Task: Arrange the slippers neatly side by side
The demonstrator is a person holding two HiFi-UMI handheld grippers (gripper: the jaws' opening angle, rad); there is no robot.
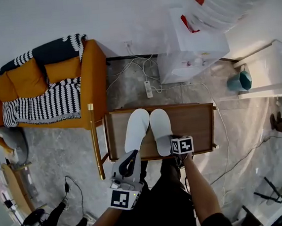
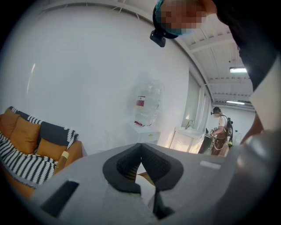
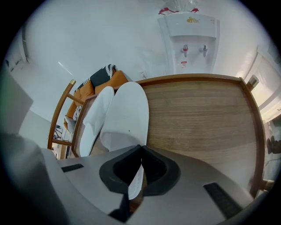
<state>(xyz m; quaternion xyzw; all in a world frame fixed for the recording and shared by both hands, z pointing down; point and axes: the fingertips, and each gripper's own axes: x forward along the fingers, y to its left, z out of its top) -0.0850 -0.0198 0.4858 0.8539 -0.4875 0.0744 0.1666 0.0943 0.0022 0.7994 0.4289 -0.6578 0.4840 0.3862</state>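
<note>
On the wooden table [image 1: 194, 122] the left slipper [image 1: 136, 129] lies touching the right slipper [image 1: 161, 131].

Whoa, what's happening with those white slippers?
A person holds a gripper in each hand. On the wooden table, the left slipper and the right slipper lie side by side. The right gripper pinches the right slipper's heel edge. The left gripper is shut and empty, held back from the table.
</note>
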